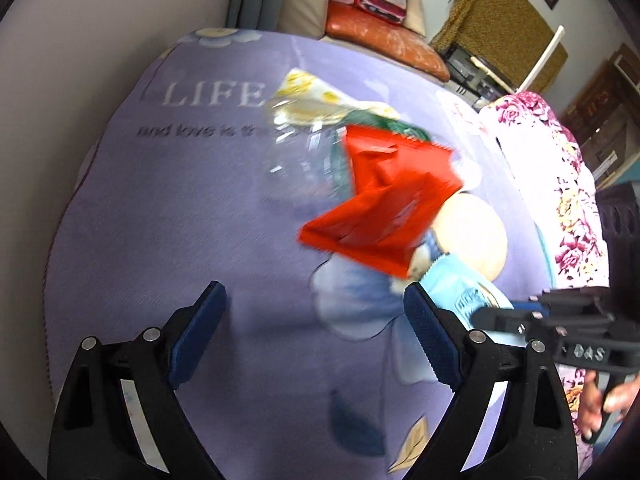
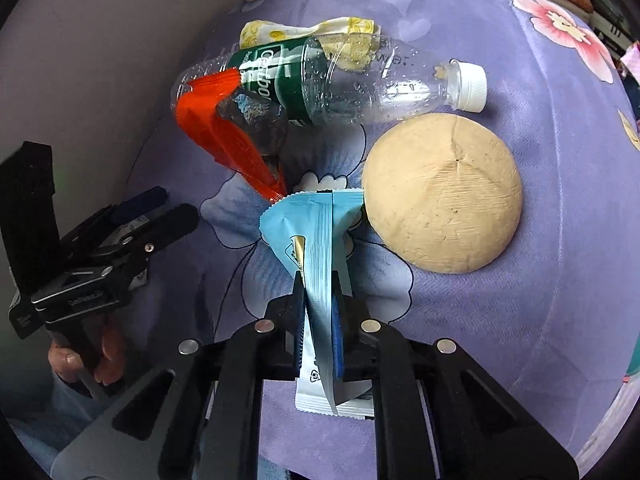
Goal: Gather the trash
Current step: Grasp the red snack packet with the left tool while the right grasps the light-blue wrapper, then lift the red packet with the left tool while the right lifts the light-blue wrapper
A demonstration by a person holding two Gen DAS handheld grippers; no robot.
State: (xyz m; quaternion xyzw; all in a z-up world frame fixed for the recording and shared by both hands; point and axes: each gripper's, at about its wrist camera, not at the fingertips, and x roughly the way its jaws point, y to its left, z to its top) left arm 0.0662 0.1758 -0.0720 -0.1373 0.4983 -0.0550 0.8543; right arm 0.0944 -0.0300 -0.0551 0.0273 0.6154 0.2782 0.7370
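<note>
right tool (image 2: 318, 320) pinched on blue wrapper (image 2: 316, 240), pads pressed against its folded middle, wrapper standing up from purple bed cover (image 2: 560, 200). red wrapper (image 2: 224, 136) just ahead-left of that tool, touching blue wrapper's top edge. clear bottle (image 2: 340, 80) farther ahead, lying on side, cap to right; yellow-patterned wrapper (image 2: 312, 30) behind it. tan round disc (image 2: 444, 192) ahead-right, beside blue wrapper. left tool (image 1: 316, 336) spread wide, nothing between pads, hovering over cover; red wrapper ahead of it, blurred.
</note>
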